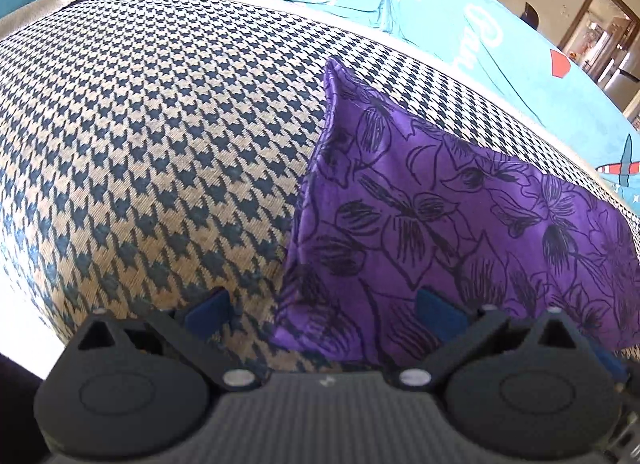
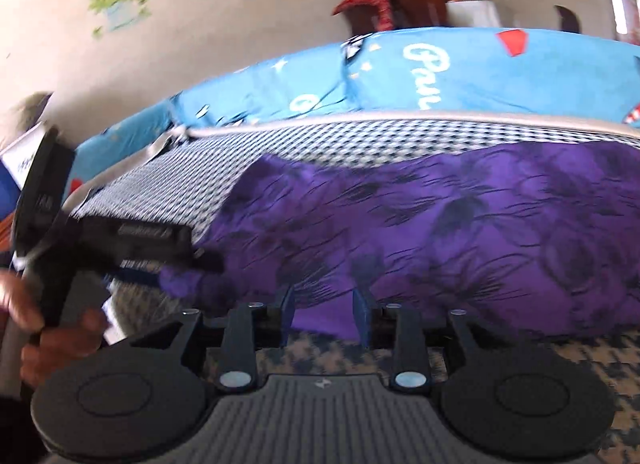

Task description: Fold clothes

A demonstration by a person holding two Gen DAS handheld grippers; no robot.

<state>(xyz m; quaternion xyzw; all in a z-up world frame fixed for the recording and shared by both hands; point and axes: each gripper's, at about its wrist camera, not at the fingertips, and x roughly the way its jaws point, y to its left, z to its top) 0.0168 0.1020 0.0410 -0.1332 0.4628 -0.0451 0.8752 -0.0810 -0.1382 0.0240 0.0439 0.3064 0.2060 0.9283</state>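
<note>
Cloth: a purple flowered garment is laid on the houndstooth cover.
Left tool: held wide open, nothing gripped.
Right tool: partly open, empty.

Left gripper: seen from its own wrist camera, two blue fingers set wide apart, jaws spread, nothing between them; fingers angled forward and down; black linkage arms splayed outward at either side of the grey ribbed body. Right gripper: two blue fingers much nearer one another, a narrow gap showing between them; linkage arms drawn inward; view motion-blurred. From the right wrist camera the left gripper appears side-on at far left, black body level, fingers pointing right; a hand wraps its handle from below, fingers curled round the grip.
</note>
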